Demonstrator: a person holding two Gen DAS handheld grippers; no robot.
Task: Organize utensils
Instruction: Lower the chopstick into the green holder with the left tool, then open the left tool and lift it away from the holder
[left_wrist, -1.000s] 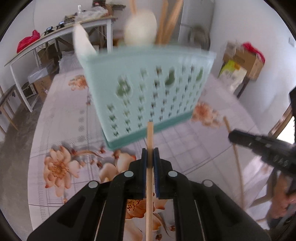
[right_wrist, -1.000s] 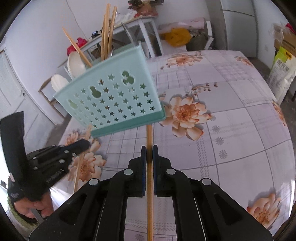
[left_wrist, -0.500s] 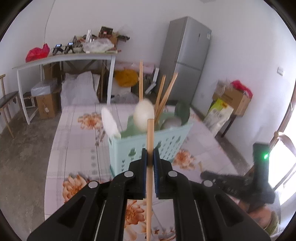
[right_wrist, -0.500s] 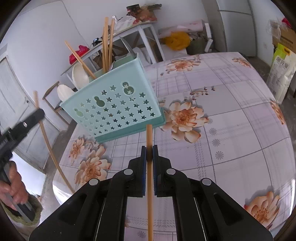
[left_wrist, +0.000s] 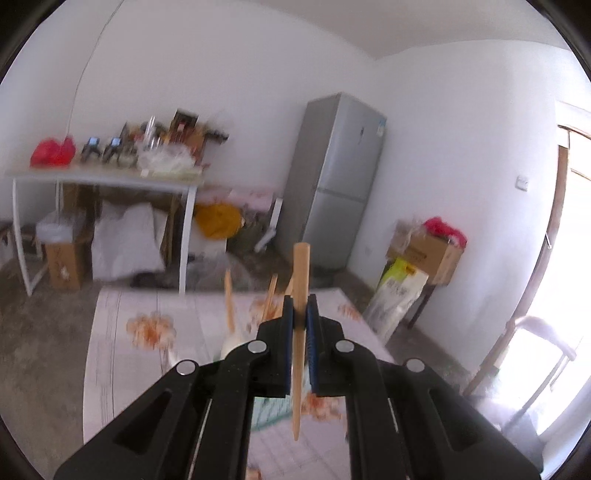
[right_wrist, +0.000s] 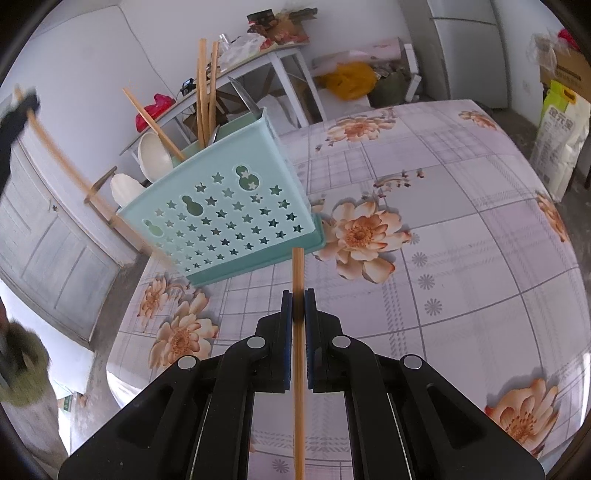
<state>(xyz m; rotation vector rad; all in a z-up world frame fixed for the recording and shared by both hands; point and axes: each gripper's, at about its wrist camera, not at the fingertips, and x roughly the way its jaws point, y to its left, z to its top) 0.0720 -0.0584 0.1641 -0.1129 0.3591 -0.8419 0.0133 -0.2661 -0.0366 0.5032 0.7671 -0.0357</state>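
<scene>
A grey fridge (left_wrist: 332, 181) stood against the white wall, near a cluttered side table (left_wrist: 107, 177). A red bag (left_wrist: 51, 153) lay on that table. Cardboard boxes (left_wrist: 424, 251) sat beside a doorway.

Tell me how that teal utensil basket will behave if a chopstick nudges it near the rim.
The teal basket looks like thin perforated plastic, so probably light and easy to slide on the smooth tablecloth. Tall chopsticks and spoons rise above its rim, so a high push may tip it rather than slide it.
</scene>
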